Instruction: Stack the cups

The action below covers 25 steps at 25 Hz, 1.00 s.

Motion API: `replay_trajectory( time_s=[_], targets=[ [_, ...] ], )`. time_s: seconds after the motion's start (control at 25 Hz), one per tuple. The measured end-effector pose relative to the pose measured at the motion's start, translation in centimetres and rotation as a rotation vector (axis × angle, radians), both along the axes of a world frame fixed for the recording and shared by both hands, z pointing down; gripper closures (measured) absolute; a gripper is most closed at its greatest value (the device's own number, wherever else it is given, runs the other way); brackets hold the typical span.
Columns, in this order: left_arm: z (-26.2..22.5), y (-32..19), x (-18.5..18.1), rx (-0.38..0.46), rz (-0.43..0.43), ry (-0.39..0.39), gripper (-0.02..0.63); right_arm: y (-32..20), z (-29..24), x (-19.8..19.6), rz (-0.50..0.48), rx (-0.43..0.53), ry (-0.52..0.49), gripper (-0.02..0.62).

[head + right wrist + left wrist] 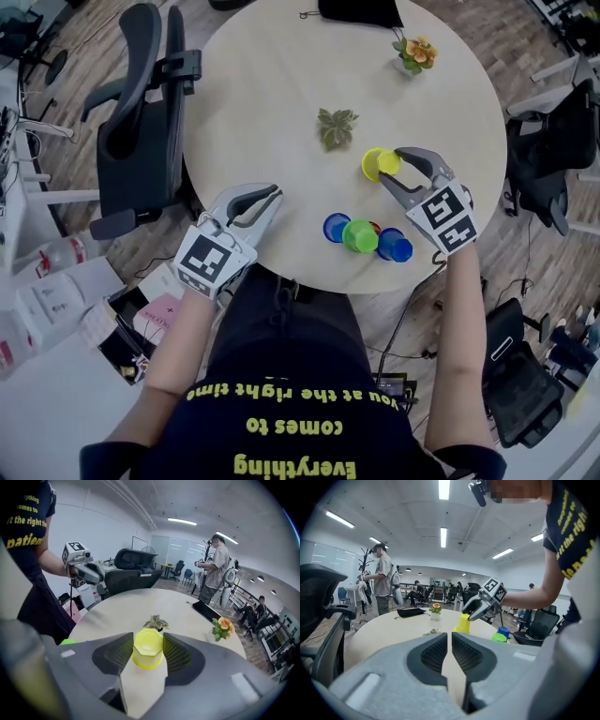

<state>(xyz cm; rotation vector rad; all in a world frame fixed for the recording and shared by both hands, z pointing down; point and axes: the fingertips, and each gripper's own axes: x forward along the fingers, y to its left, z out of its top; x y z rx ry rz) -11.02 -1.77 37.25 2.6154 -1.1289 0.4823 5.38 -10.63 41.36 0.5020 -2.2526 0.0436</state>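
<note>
My right gripper [392, 167] is shut on a yellow cup [380, 165], its pads pressing the cup's sides [147, 648]. The cup is upside down, its base toward the gripper, a little above the round table [281, 84]. A green cup [359, 235] and two blue cups [337, 227] [395, 246] stand bunched near the table's front edge, just below the right gripper. My left gripper [272, 195] hovers at the front left edge, shut with nothing between its pads [450, 641]. From the left gripper view the yellow cup [463, 623] and the green cup [499, 638] show across the table.
A small leafy plant [336, 127] lies mid-table, a flower pot [414, 53] and a black pouch [361, 11] sit at the far side. Office chairs stand left [141, 103] and right [553, 141] of the table. A person [383, 578] stands beyond it.
</note>
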Motion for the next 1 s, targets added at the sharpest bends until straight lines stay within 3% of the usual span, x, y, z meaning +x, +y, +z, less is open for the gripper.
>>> replay_trajectory(
  time_s=[0.32,0.48,1.0],
  targets=[
    [-2.1,-1.1,-0.1,0.090,-0.071,0.022,0.598,4.7,-6.3,1.9,0.058,0.039,-0.044,0.383],
    [-2.7,-1.3,0.7,0.114,-0.062,0.033,0.603,7.0,-8.2,2.3,0.078,0.032,-0.064,0.383],
    [-3.2,-1.0,2.2,0.125,0.016,0.047,0.603,13.3,-6.9,2.3,0.080,-0.077,-0.008,0.383]
  ],
)
